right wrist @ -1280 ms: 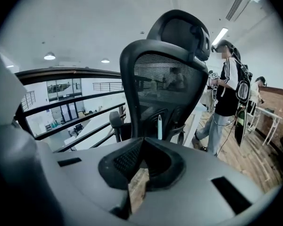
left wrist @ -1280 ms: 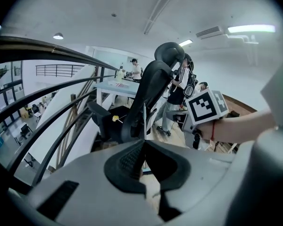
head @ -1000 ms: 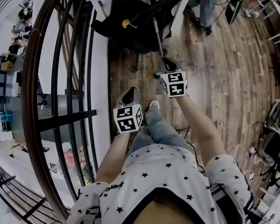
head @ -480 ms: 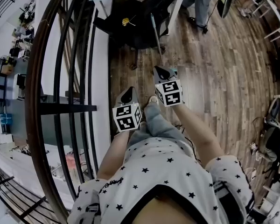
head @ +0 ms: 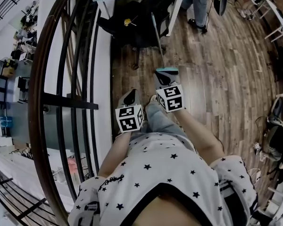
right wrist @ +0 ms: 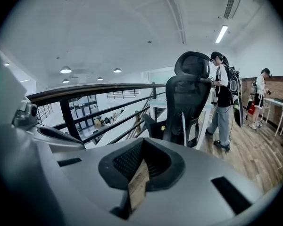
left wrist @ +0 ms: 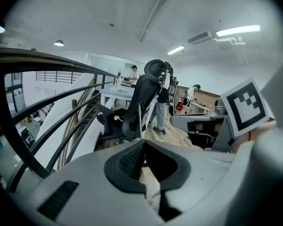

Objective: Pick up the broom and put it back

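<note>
Left tool (head: 129, 94) and right tool (head: 164, 73) clenched empty (broom (head: 158, 37) ahead, beside the chair (head: 134, 29)).

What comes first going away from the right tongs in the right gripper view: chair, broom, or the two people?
1. Broom, straight ahead, in front of the chair.
2. Chair, just behind it.
3. Person beside the chair, to its right.
4. Person at the far table, far right.
</note>
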`<state>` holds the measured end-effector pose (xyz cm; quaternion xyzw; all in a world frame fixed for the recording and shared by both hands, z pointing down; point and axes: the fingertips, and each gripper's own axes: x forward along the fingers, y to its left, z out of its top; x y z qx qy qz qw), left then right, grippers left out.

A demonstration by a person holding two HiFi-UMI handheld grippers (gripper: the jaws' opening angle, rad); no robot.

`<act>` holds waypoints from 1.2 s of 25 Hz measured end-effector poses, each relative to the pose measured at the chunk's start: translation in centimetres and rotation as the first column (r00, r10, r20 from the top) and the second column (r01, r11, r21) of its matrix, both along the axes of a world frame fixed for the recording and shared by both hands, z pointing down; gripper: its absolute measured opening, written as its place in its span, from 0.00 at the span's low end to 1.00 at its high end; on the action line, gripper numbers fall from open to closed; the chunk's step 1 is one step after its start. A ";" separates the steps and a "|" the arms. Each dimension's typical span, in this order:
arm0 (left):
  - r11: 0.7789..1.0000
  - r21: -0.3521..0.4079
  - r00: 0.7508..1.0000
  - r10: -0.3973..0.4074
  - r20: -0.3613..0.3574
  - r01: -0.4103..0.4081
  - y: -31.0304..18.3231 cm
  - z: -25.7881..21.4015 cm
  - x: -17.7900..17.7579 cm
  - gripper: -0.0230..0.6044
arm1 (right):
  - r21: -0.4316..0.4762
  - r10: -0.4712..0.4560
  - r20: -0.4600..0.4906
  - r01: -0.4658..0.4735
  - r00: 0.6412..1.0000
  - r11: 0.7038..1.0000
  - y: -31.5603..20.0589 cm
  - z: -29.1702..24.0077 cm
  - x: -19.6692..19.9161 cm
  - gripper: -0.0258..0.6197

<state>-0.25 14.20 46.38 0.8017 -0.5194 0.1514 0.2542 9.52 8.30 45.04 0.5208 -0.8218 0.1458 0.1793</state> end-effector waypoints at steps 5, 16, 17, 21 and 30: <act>1.000 0.007 1.000 0.023 0.011 -0.023 1.3 -0.3 0.1 0.05 | -0.015 -0.012 0.010 0.013 1.000 1.000 2.0 -0.2 -0.5 0.03; 1.000 0.007 1.000 0.011 0.020 -0.011 2.4 -0.3 -0.4 0.05 | -0.027 -0.036 0.042 0.037 0.998 0.999 3.9 -0.6 -1.1 0.03; 1.000 0.008 1.000 0.010 0.021 -0.010 2.5 -0.4 -0.5 0.05 | -0.028 -0.037 0.043 0.038 0.998 0.999 4.0 -0.6 -1.2 0.03; 1.000 0.008 1.000 0.007 0.023 -0.007 2.6 -0.3 -0.7 0.05 | -0.038 -0.037 0.048 0.039 0.998 0.999 4.3 -0.3 -1.2 0.03; 1.000 0.007 0.999 0.020 0.029 -0.020 2.7 0.0 -0.2 0.05 | -0.042 -0.041 0.054 0.043 0.998 0.998 4.6 -0.2 -1.0 0.03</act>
